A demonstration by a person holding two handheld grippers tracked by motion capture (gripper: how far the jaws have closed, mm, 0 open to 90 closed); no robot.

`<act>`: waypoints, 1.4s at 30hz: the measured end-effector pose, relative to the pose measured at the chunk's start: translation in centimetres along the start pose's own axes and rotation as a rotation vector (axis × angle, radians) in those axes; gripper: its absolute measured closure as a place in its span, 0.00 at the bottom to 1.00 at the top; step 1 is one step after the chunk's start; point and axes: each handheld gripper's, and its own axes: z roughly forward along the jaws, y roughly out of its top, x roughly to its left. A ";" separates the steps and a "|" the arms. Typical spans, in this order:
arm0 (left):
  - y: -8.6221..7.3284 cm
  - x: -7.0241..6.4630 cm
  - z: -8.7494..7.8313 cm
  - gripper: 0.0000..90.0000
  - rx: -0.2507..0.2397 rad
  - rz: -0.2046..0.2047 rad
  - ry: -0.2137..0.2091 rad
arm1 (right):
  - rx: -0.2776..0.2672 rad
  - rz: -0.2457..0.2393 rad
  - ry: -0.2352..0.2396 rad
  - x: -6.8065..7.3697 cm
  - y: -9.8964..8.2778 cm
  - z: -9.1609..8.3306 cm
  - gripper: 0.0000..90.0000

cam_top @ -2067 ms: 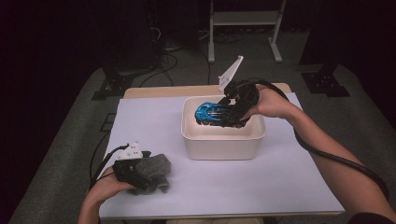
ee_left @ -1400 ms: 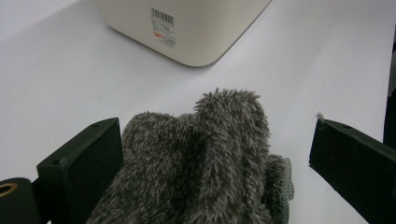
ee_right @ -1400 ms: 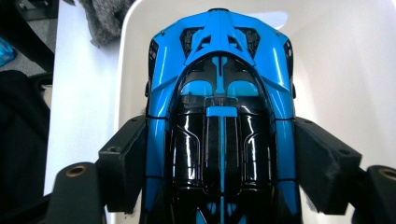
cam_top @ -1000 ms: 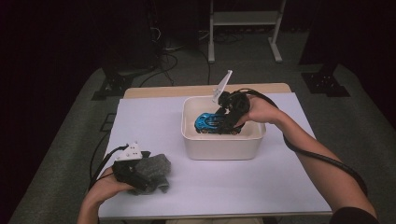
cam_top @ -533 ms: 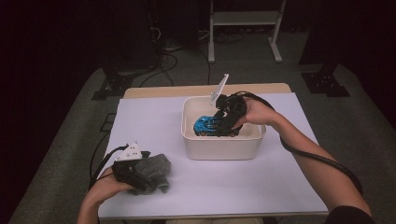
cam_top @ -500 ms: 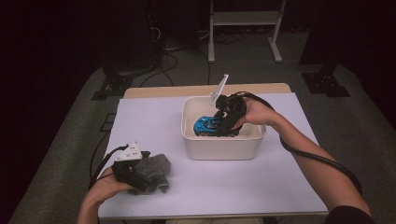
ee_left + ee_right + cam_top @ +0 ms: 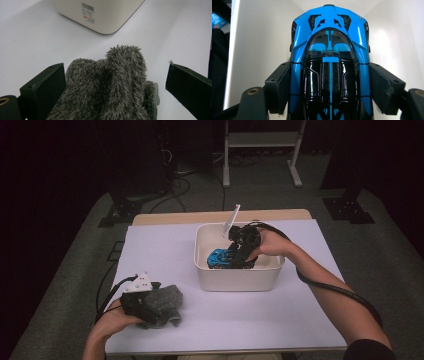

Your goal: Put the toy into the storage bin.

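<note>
Left gripper [image 7: 150, 304]: At the lower left of the high view, it lies low on the white table cover [image 7: 165, 250] with its jaws standing wide. In the left gripper view the grey fuzzy cloth [image 7: 110, 87] bulges up between them; the right pad stands clear of the pile, the left one is right at its edge — released, not clenched.

Grey fuzzy cloth [image 7: 167, 302]: Bunched on the cover at the lower left, well apart from the tub. It seems parked there under a resting hand, kept within reach while the other hand works.

Cream tub [image 7: 240, 279]: Centre of the high view, open side up, barcode label [image 7: 88, 13] on the wall that faces the left gripper. Its deep walls make it the likely holding place for the toy.

Blue toy car [image 7: 222, 257]: Inside the tub, towards its left half, low between the walls. In the right gripper view the blue toy car [image 7: 329, 65] points away from the camera, nose towards the far wall.

Right gripper [image 7: 239, 256]: Right of centre, reaching down into the tub from the right. Its two pads press the car's flanks just behind the cabin — grasping the car across its width, which keeps the body level and steady. Whether the wheels touch the tub floor cannot be told.

Judgement: The car looks to be on its way to the tub floor, not yet let go.
</note>
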 end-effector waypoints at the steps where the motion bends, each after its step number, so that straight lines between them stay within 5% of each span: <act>1: 0.0 0.0 0.0 0.03 -0.001 0.000 -0.001 | 0.005 0.001 0.001 0.0 0.0 0.1 0.28; 34: -0.1 0.0 -0.4 0.03 -0.009 0.005 0.005 | 0.096 0.013 0.021 -0.6 0.2 2.8 0.28; 42: 0.0 -0.2 -0.5 0.03 -0.007 0.010 0.005 | 0.117 0.067 0.051 -0.9 0.2 2.9 0.29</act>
